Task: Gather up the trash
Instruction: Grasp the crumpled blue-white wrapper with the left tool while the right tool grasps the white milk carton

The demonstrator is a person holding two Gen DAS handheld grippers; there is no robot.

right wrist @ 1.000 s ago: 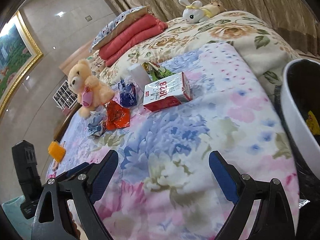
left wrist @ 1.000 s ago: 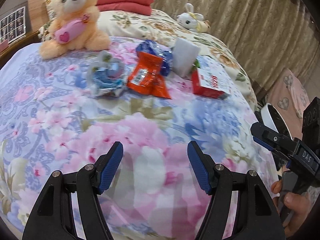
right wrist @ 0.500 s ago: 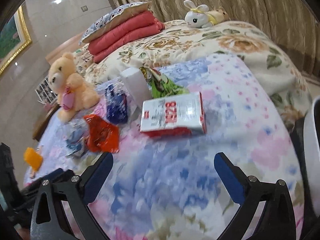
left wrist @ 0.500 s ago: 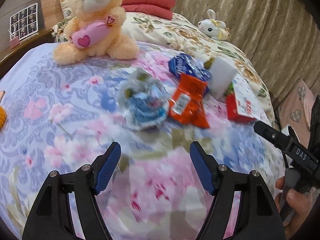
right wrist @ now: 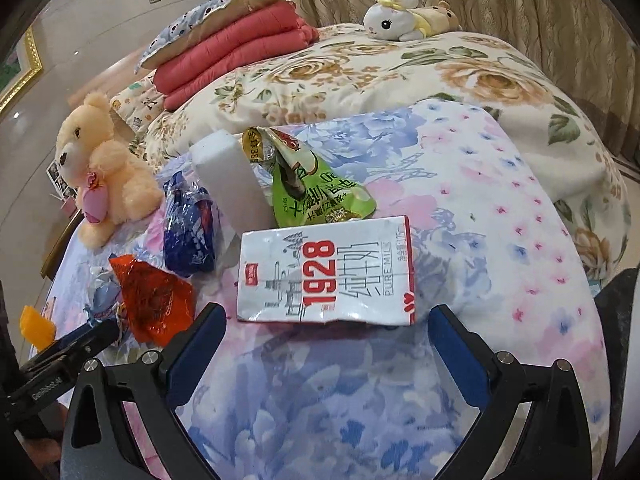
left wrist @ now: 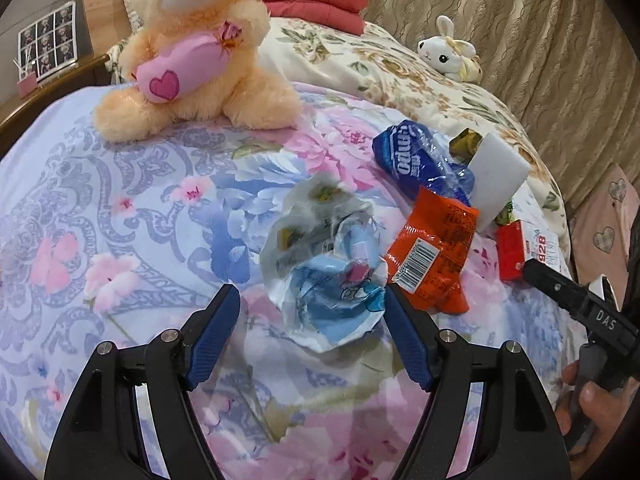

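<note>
the left gripper (left wrist: 310, 330) is gaping around nothing, jaws just widened, a crumpled blue wrapper (left wrist: 326, 266) lying at its 12 o'clock. the right gripper (right wrist: 326, 350) is spreading wide, empty, below the "1928 pure milk" carton (right wrist: 326, 270).

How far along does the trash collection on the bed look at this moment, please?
Nothing looks collected yet, and neither gripper holds anything. The left gripper is open around the crumpled blue-and-white wrapper; the right gripper, jaws wide, faces the 1928 milk carton. Also left on the bedspread: the orange packet, blue wrapper, green pouch and white block.
</note>
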